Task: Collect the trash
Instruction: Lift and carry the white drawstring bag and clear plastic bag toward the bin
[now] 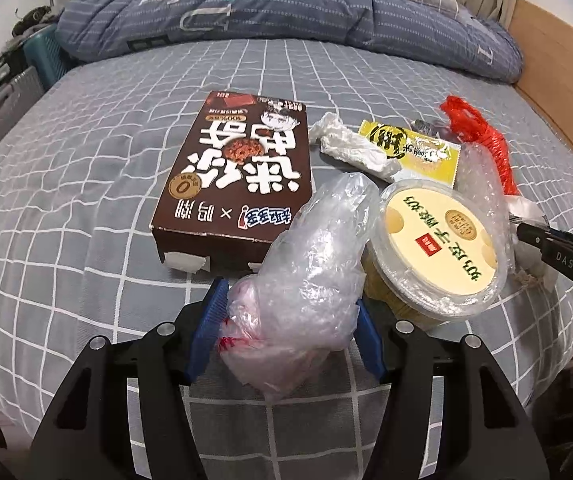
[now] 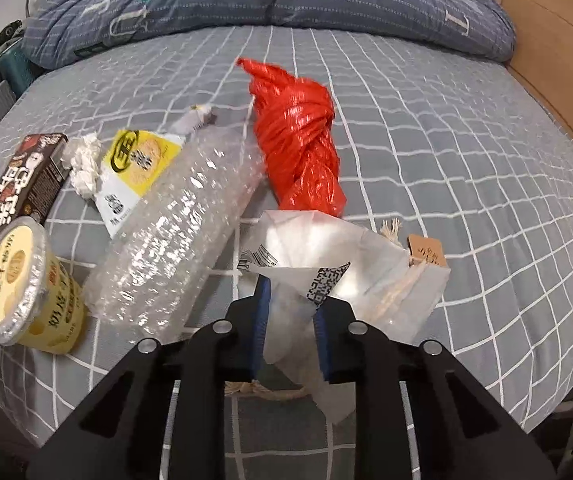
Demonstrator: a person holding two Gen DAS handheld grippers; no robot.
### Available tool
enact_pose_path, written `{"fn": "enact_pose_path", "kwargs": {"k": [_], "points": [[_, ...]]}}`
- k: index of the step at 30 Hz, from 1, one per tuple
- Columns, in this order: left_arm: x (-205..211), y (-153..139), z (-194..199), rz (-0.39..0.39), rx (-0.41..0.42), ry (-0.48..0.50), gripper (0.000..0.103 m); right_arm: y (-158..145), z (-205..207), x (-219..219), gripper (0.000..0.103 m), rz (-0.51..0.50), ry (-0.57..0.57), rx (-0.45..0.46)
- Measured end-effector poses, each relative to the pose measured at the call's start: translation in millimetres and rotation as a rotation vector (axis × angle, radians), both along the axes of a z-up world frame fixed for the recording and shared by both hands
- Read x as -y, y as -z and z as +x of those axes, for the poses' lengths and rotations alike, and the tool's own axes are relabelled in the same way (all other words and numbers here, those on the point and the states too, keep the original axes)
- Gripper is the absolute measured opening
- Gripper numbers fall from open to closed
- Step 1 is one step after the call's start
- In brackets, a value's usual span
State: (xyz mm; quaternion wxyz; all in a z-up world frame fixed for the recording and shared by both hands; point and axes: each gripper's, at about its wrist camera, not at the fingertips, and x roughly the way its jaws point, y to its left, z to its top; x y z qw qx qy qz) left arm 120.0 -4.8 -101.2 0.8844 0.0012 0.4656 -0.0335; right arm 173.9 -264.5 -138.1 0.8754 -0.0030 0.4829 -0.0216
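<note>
At lower centre, the left tongs [image 1: 284, 316] grip a crumpled clear plastic bag [image 1: 310, 276] between blue pads. A brown snack box [image 1: 238, 176] lies mid-frame on the checked bed [image 1: 86, 152]. A lidded yellow cup [image 1: 438, 248] sits just right of the bag, and the right tongs [image 1: 526, 236] enter from the right edge.

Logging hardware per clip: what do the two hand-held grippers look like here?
Both match: the left hand-held gripper and right hand-held gripper have black angular linkage arms with silver pivot screws and blue ribbed finger pads. White lettering "DAS" marks the right one's body in the left wrist view. No cables or sleeves show.
</note>
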Motion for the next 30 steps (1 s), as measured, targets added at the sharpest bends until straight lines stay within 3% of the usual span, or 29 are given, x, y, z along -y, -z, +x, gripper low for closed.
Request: {"fn": "enact_pose_path", "kwargs": {"k": [1, 3, 6, 8, 10, 12, 14, 30], "points": [[-0.4, 2.0, 0.3, 0.004, -0.005, -0.002, 0.058, 1.5, 0.2, -0.2, 0.021, -0.008, -0.002, -0.001], [-0.6, 5.4, 1.4, 0.007, -0.012, -0.005, 0.058, 4.2, 1.1, 0.7, 0.034, -0.019, 0.013, 0.003], [-0.3, 9.8, 2.8, 0.011, -0.020, -0.005, 0.058, 11.7, 3.1, 2.6, 0.043, -0.037, 0.027, -0.001], [-0.4, 11.5, 3.0, 0.014, -0.020, -0.005, 0.058, 15.9, 3.9, 3.1, 0.043, -0.042, 0.031, -0.005], [0.4, 12.1, 3.6, 0.013, -0.022, -0.005, 0.058, 17.4, 4.3, 2.8, 0.036, -0.044, 0.031, -0.009], [-0.2, 12.0, 3.3, 0.009, -0.023, -0.003, 0.058, 16.4, 3.8, 1.5, 0.020, -0.025, 0.019, -0.007], [0.3, 10.6, 1.9, 0.010, -0.019, -0.002, 0.058, 13.7, 3.2, -0.3, 0.017, -0.022, 0.015, -0.004], [1.3, -16.7, -5.6, 0.000, 0.045, -0.010, 0.057, -51.8, -17.7, -14.2, 0.013, -0.033, 0.045, 0.163]]}}
